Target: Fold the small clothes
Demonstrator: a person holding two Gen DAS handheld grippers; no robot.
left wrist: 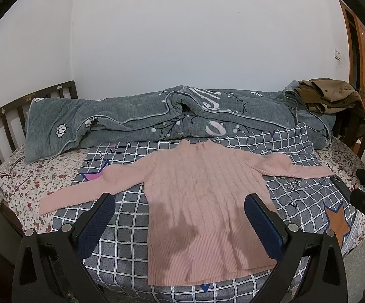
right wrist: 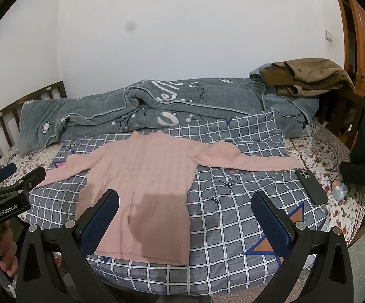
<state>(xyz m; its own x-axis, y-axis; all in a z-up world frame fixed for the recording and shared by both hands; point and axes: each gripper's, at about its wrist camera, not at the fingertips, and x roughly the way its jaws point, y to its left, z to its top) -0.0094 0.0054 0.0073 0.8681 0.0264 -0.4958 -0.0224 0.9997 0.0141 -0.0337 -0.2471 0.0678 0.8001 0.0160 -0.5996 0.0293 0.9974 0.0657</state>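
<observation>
Spreading across the bed, a grey cotton cover with a white grid and coloured stars [left wrist: 121, 217] serves as the working surface, and everything else sits relative to it. Behind it, along the wall side, lies a rumpled grey quilted blanket with white flowers [left wrist: 132, 118], with a brown heap of clothes [right wrist: 308, 78] on the blanket's right end. Flat on the cover's middle lies the pink cable-knit sweater [left wrist: 202, 197], collar toward the blanket, both sleeves stretched sideways, hem toward the near edge. The left gripper [left wrist: 179, 202] hovers above the sweater's lower body, jaws spread wide, holding nothing. The right gripper [right wrist: 186, 200] hangs over the sweater's right hem side, equally wide and empty. A dark smartphone [right wrist: 311, 186] rests on the cover's right edge, just beyond the right cuff.
</observation>
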